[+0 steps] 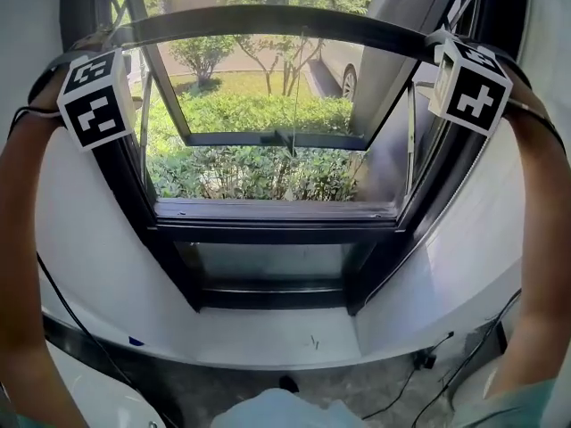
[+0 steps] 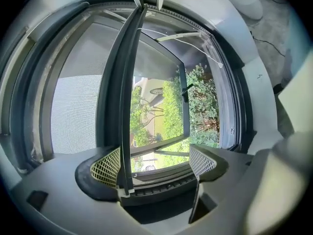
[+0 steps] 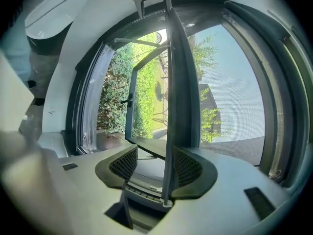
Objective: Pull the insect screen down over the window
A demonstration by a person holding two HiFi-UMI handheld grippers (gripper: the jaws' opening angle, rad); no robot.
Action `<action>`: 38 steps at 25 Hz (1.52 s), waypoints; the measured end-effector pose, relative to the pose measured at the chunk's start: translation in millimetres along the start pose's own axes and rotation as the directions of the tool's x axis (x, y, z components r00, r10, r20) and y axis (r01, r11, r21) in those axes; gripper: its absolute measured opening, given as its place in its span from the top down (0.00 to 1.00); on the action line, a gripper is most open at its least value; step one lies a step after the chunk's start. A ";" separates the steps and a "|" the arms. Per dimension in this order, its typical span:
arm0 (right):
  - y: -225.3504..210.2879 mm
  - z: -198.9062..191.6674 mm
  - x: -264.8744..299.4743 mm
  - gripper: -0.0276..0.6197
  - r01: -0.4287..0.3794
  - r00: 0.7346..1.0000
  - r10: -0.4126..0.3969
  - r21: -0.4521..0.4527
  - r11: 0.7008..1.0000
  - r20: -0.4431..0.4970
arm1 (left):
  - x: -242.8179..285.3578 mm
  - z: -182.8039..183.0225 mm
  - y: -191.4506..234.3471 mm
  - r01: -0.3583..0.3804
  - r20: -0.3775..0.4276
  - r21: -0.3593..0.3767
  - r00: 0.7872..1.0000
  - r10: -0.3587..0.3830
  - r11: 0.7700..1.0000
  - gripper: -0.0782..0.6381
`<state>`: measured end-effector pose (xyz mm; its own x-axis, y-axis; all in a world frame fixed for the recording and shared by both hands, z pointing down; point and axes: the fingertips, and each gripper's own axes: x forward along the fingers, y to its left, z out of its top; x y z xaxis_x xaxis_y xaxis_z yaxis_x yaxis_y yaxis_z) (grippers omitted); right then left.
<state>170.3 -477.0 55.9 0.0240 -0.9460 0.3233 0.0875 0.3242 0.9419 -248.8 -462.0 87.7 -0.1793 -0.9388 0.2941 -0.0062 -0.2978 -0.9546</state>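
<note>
The insect screen's dark pull bar (image 1: 277,18) spans the top of the window opening. My left gripper (image 1: 96,52) is at its left end and my right gripper (image 1: 443,41) at its right end. In the left gripper view the bar (image 2: 128,82) runs between the jaws of the left gripper (image 2: 154,163), against one pad (image 2: 108,166), with a wide gap to the other pad; the jaws are open. In the right gripper view the bar (image 3: 171,82) lies against one pad (image 3: 188,166) of the open right gripper (image 3: 155,164). Grey mesh (image 2: 73,106) (image 3: 234,97) hangs behind the bar.
The glass casement (image 1: 268,137) stands swung outward over shrubs and a lawn. A dark sill (image 1: 277,210) lies below the opening, with a white ledge (image 1: 268,333) under it. Cables (image 1: 428,360) trail on the floor at the lower right. The person's forearms frame both sides.
</note>
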 end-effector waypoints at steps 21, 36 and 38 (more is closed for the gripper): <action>130.8 8.4 44.4 0.61 -0.238 0.969 0.235 -0.049 0.970 -0.073 | 31.0 13.4 -127.0 0.166 0.045 0.054 0.985 -0.168 0.985 0.29; 229.8 16.1 71.2 0.64 -0.345 0.937 0.339 -0.070 0.936 -0.082 | 54.4 11.4 -235.3 0.328 -0.004 0.058 0.944 -0.329 0.943 0.29; 247.2 17.7 78.8 0.64 -0.353 0.934 0.347 -0.073 0.933 -0.085 | 61.8 13.5 -253.5 0.327 0.007 0.046 0.945 -0.327 0.944 0.29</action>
<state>176.2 -471.4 315.9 0.1373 -0.7716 0.6211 0.1455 0.6360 0.7579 -245.1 -446.8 348.5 -0.1604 -0.7908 0.5907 -0.0194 -0.5958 -0.8029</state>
